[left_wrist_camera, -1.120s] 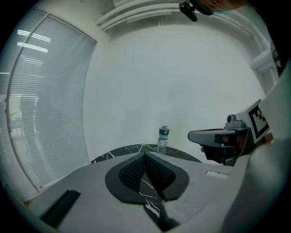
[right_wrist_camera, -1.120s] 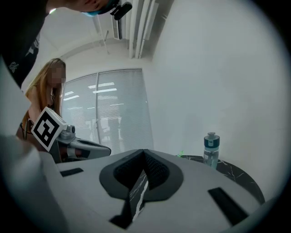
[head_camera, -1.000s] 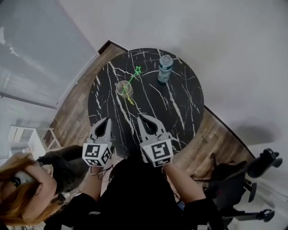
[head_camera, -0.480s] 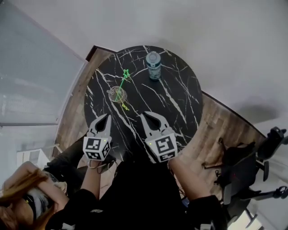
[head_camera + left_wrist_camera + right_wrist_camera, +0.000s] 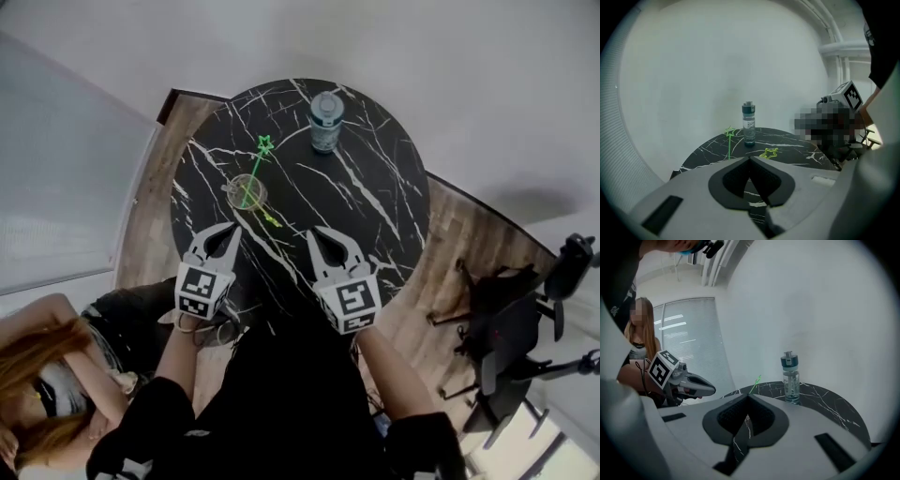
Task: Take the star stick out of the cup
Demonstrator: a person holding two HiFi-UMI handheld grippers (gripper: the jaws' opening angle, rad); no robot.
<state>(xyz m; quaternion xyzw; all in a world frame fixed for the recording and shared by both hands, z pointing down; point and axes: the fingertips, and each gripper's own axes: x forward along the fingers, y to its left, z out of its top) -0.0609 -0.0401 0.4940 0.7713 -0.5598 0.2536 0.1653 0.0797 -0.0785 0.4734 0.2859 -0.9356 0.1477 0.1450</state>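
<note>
**Q:** Where is the star stick (image 5: 255, 169)?

**A:** It stands in the cup (image 5: 247, 192) on the left half of the table (image 5: 380, 192). Only the head view shows the cup. The stick's star end points up and toward the far edge.

**Q:** And the 2 grippers?

**A:** The left gripper (image 5: 232, 230) and right gripper (image 5: 314, 232) are at the near edge, both clenched on nothing. A yellow star stick (image 5: 270, 218) lies between them and the cup. The bottle (image 5: 325, 122) stands well apart.
</note>
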